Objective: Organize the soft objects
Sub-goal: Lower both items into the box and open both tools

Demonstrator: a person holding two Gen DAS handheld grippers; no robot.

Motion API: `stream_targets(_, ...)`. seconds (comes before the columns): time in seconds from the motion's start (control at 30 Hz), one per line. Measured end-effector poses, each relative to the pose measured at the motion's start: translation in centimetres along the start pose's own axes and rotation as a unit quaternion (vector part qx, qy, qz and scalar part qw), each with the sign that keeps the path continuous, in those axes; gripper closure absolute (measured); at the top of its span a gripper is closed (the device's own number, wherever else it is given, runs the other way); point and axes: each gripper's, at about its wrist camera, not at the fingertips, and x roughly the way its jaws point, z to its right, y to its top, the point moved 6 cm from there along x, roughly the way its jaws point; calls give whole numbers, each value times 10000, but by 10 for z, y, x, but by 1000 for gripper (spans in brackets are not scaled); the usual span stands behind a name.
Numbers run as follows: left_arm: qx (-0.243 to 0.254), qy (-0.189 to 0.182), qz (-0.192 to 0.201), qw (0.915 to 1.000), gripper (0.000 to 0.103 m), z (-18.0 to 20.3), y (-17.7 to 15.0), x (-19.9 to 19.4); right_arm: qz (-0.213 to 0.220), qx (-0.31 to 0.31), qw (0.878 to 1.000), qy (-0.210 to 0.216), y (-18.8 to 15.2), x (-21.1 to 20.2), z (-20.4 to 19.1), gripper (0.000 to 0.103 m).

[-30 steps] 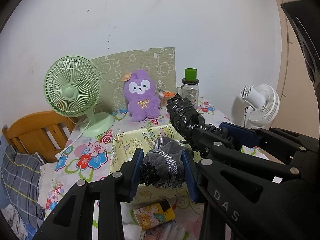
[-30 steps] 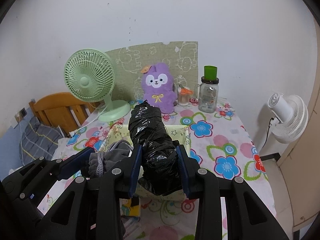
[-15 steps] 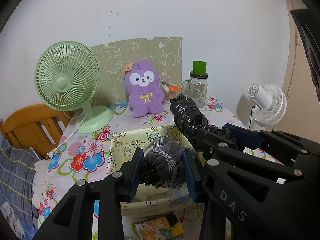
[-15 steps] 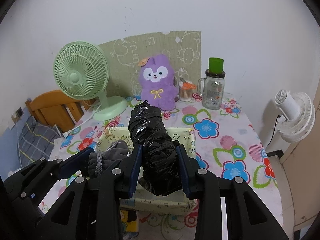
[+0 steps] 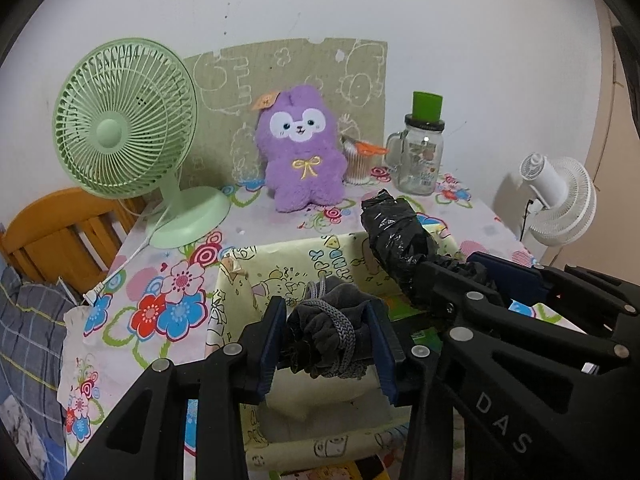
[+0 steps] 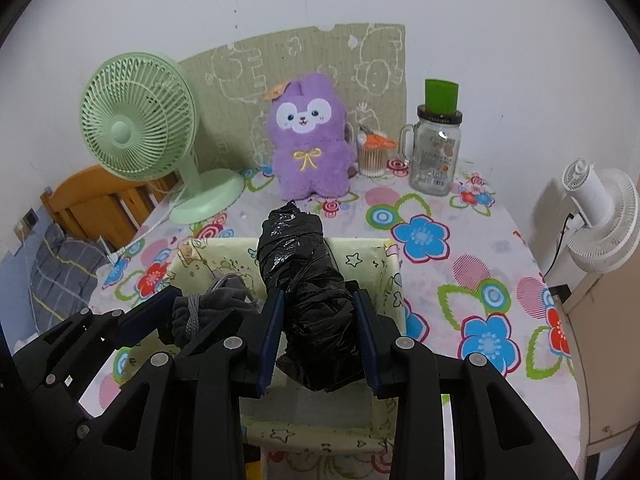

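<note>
Covering the table (image 6: 440,264), a floral cloth meets white wall (image 6: 200,8).

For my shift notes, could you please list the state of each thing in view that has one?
Left tool: shut on grey pouch.
Right tool: shut on black bundle.
Fabric box: open, both items above it.
Green fan: upright.
Jar: upright, lidded.
Purple plush: sitting upright.

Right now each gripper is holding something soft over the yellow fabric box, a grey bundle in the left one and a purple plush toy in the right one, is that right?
Not quite. The right gripper holds a black plastic-wrapped bundle, as the right wrist view shows. The purple plush toy sits untouched at the back of the table. The left gripper does hold the grey bundle over the yellow fabric box.
</note>
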Motion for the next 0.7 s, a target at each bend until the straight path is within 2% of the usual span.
stream_targets(0.07,25,50,-52,10000,56,-1,-1,5,-57,9,10000,4,-1,5,0,64)
stream_targets(0.17,27,107,-128,9999,44,-3,-3,10,-133,26,9999,10,-3,12,0,64)
stream_targets(0.23,32,112,-149,9998,32,-4,-5,12,-139,10,9999,-28,-4,15,1,64)
stream_targets(0.33,73,96,-167,9998,21,-2,-8,12,-178,10,9998,-116,-6,18,2,57)
stream_targets(0.43,134,126,-190,9997,19,-1,-11,11,-202,-10,9994,-285,-9,20,4,40)
stream_targets(0.53,120,166,-221,9995,13,-2,-12,10,-146,-41,9995,-270,-11,15,5,32)
stream_targets(0.6,81,125,-253,9996,11,-3,-14,8,-127,-40,9995,-269,-12,12,4,13)
stream_targets(0.7,86,97,-203,9997,7,-2,-16,1,-70,-32,9996,-273,-15,6,4,11)
